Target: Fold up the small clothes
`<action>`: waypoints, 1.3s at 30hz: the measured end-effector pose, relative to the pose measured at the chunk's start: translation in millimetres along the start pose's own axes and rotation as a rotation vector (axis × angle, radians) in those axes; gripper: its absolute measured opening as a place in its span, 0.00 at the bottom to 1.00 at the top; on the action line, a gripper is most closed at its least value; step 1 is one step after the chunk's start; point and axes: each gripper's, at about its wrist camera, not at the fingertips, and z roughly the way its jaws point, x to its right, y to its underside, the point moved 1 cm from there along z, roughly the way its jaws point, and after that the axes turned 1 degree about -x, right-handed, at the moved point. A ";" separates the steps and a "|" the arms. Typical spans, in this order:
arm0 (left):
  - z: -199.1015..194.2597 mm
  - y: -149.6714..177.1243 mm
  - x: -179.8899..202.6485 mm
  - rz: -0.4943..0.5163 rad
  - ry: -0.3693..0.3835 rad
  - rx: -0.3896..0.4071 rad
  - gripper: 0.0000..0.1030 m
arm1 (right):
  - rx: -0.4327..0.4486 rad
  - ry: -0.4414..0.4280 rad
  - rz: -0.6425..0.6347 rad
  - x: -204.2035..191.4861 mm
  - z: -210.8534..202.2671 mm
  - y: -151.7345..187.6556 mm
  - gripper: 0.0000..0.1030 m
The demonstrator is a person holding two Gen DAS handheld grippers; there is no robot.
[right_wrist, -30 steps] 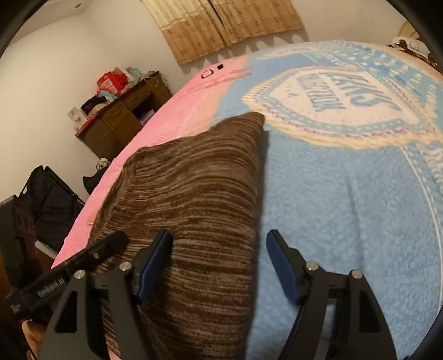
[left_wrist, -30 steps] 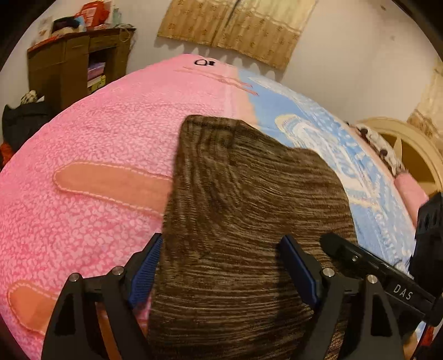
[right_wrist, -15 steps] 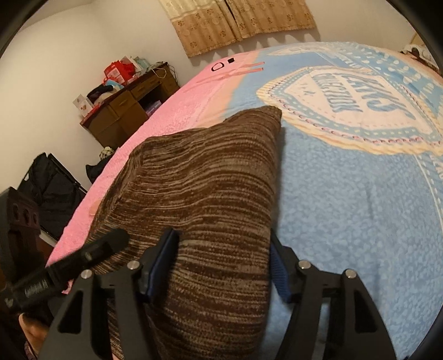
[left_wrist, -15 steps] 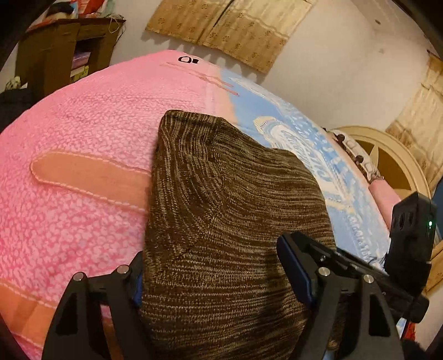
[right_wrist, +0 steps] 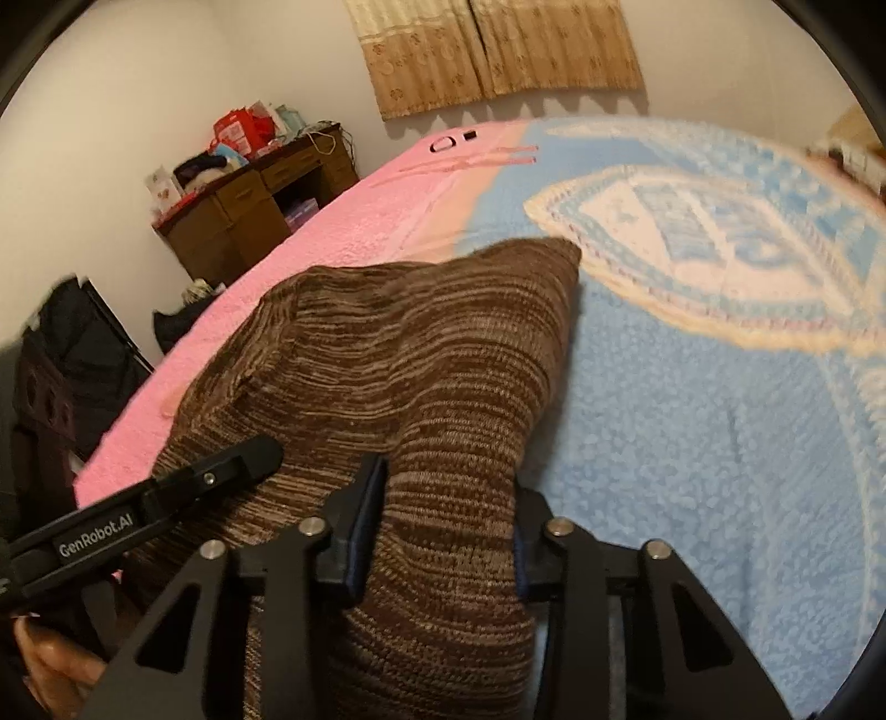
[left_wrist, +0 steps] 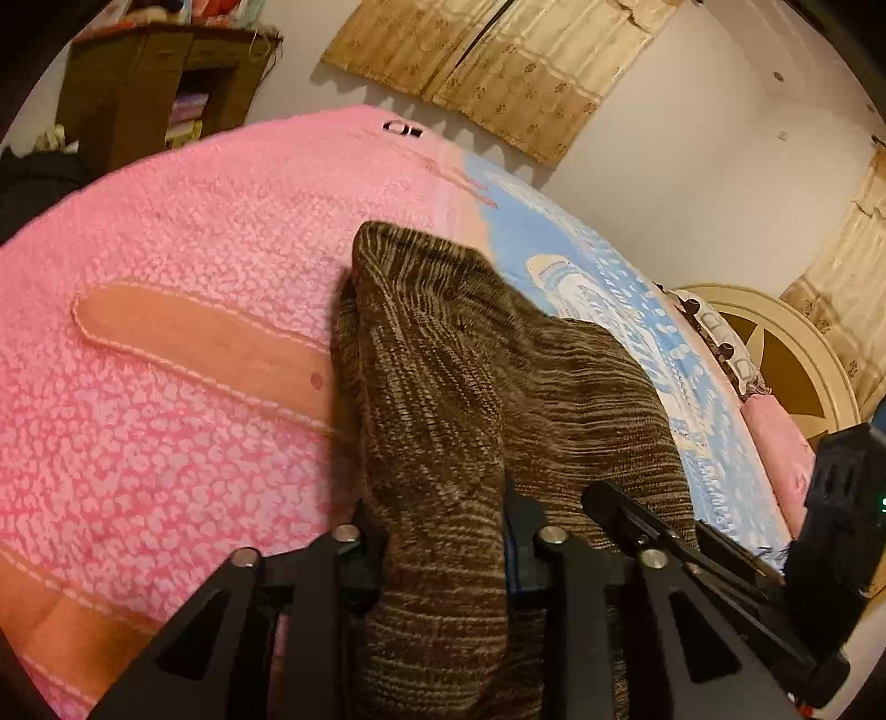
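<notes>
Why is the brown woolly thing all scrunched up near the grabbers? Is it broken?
Not broken. The brown knit garment bunches into ridges only where the left gripper and right gripper are closing on its near edge. Otherwise nothing stands out.

Knit garment [left_wrist: 443,376]: lay on the bed [left_wrist: 166,443], across the seam where two blankets met, one to its left, one to its right. Left gripper [left_wrist: 443,531]: at the garment's near left edge, jaws closing, a fold of knit between them. Right gripper [right_wrist: 448,515]: at the near right edge, jaws closing, a fold between them; beside the left gripper. Desk [right_wrist: 249,216]: beyond the bed's left side, against the wall. Curtain [right_wrist: 498,50]: on the wall behind the bed.
</notes>
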 end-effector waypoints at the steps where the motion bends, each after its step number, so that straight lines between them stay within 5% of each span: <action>1: -2.1 -0.8 1.2 0.000 0.001 0.010 0.21 | 0.012 0.022 -0.028 -5.6 -1.9 -0.1 0.34; 8: -31.9 3.9 16.7 0.042 -0.021 0.068 0.21 | 0.123 0.046 -0.139 -29.5 -31.6 3.9 0.30; 15: -42.4 16.7 23.8 0.062 -0.067 0.049 0.21 | 0.126 0.012 -0.173 -39.9 -49.7 11.1 0.30; 29: -62.6 57.4 68.7 0.087 0.020 0.003 0.21 | 0.130 -0.007 -0.107 -17.7 -110.3 42.3 0.30; 39: -16.9 67.7 191.9 0.282 0.188 -0.069 0.21 | 0.189 0.129 0.014 62.1 -182.9 67.4 0.30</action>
